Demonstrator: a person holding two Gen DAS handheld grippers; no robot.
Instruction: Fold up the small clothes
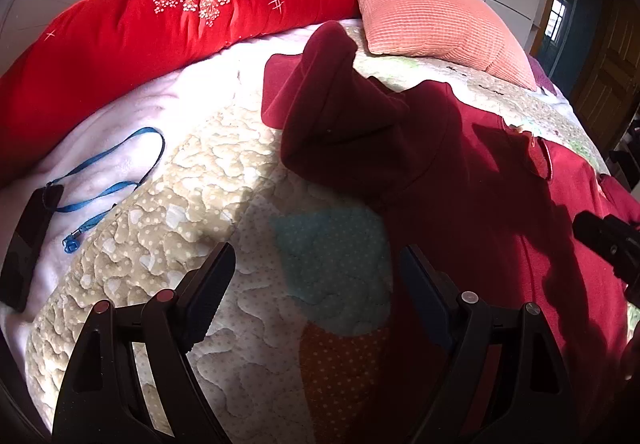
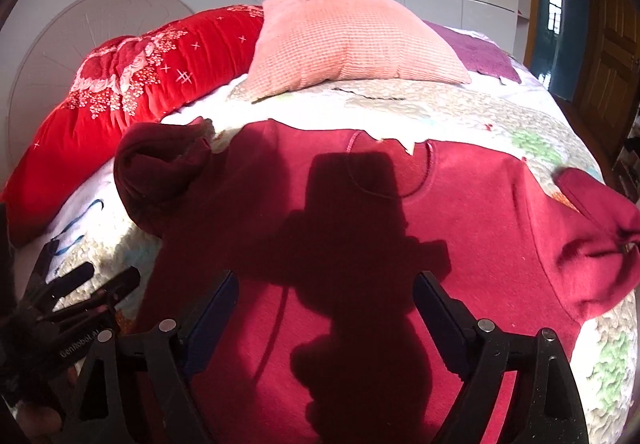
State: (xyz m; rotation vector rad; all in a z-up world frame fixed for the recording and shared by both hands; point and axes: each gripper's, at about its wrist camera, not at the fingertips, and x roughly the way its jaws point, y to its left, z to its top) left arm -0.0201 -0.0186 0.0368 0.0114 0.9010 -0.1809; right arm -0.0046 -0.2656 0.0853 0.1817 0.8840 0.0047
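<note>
A dark red sweatshirt [image 2: 360, 228] lies spread on the quilted bed cover [image 2: 480, 112], neck opening toward the pillows. Its left sleeve [image 2: 160, 172] is bunched up in a heap; it also shows in the left wrist view [image 1: 344, 124]. Its right sleeve [image 2: 592, 244] is crumpled at the bed's right edge. My left gripper [image 1: 316, 276] is open and empty, hovering over the cover beside the sweatshirt's [image 1: 500, 204] left edge. My right gripper [image 2: 326, 304] is open and empty, above the sweatshirt's body.
A red floral duvet [image 1: 140, 36] and a pink pillow [image 1: 432, 12] lie at the head of the bed. A blue lanyard [image 1: 108, 180] and a black phone [image 1: 28, 244] lie on a white blanket at left. A purple cloth [image 2: 480, 52] lies behind the pillow.
</note>
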